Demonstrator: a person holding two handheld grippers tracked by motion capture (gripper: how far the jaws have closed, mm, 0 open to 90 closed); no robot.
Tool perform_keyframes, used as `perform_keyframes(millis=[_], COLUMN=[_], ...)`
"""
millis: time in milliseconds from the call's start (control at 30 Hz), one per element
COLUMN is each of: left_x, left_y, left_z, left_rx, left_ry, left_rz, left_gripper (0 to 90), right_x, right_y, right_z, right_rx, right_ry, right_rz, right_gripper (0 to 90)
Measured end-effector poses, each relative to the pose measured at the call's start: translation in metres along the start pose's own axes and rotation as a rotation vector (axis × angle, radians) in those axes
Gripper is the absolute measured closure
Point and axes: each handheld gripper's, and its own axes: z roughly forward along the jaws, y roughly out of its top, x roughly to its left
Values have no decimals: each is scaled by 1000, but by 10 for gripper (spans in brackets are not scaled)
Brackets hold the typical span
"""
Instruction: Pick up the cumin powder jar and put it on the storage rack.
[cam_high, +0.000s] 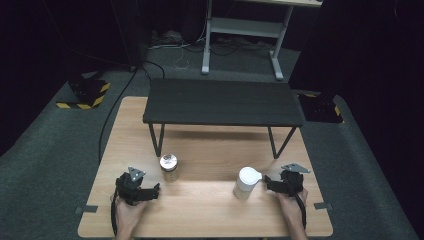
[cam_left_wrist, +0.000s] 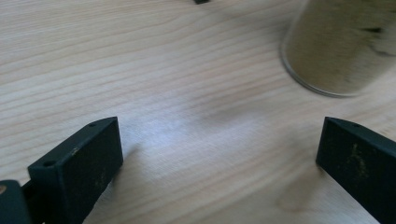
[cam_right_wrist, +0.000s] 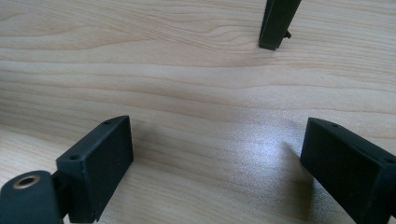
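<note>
A glass jar (cam_high: 169, 167) with a shiny lid stands on the wooden table (cam_high: 210, 210), left of centre. Its pale lower wall (cam_left_wrist: 341, 46) rises at the upper right of the left gripper view. My left gripper (cam_high: 152, 192) rests just in front and left of the jar, open (cam_left_wrist: 219, 154) over bare wood. A white lidded container (cam_high: 246, 182) stands right of centre. My right gripper (cam_high: 268, 183) lies close beside it on the right, open (cam_right_wrist: 217, 154) with nothing but wood between its jaws.
A low black shelf (cam_high: 222, 102) on thin legs spans the back half of the table; one leg (cam_right_wrist: 278, 23) stands ahead in the right gripper view. Dark carpet surrounds the table, with a grey metal frame (cam_high: 245, 30) behind.
</note>
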Motion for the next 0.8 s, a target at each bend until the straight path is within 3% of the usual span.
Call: perform_keyframes(millis=[433,800], left_x=[-8,-19], left_y=[-3,9], left_z=[-6,-3], left_rx=[-12,-11], left_ry=[-93,-119], left_rz=[44,84], left_gripper=[7,8], right_x=[0,1], right_y=[0,0], right_z=[0,0], right_rx=[0,0], right_ry=[-1,-1], right_rz=[-2,-1], right_gripper=[83,85])
